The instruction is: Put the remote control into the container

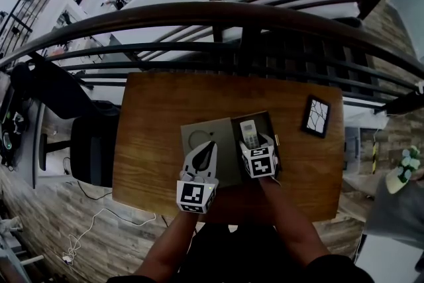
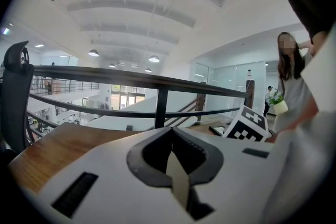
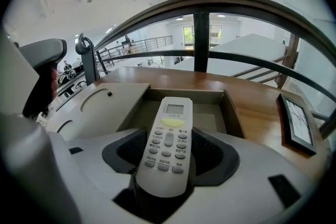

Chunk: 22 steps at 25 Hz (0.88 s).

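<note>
Over the wooden table [image 1: 149, 142], the right gripper [image 1: 255, 144] clamps the white remote control [image 3: 169, 139] with its front end above the open grey container [image 3: 184, 93], while the left gripper [image 1: 209, 149], jaws pressed together and empty, is over the flat lid [image 1: 195, 134] alongside.

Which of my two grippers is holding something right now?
The right gripper: its jaws are shut on the white remote control over the open container. The left gripper's jaws are together with nothing between them.
</note>
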Each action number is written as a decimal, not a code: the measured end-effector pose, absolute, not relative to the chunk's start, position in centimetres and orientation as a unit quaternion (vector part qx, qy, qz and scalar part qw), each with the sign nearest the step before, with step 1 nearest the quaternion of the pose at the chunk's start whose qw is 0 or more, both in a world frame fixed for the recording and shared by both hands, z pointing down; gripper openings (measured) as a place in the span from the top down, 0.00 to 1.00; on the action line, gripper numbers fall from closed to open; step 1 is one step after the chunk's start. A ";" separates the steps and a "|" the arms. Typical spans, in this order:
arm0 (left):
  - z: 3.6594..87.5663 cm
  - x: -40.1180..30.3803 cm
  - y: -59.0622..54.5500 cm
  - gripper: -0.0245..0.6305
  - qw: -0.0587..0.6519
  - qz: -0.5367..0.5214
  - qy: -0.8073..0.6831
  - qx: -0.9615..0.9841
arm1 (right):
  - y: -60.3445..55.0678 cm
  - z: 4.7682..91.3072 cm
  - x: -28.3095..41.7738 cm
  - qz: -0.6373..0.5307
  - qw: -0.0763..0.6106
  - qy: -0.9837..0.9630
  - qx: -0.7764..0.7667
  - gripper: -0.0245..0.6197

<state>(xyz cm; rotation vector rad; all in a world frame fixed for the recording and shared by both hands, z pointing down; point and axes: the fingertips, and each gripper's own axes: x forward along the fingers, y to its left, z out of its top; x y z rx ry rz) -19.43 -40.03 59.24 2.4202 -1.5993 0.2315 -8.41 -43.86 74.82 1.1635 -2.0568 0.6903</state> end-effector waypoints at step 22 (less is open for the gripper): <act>58.2 -20.1 -38.4 0.95 0.109 0.080 -0.538 0.832 | -44.0 72.1 -8.7 0.235 0.323 -0.795 0.456 0.52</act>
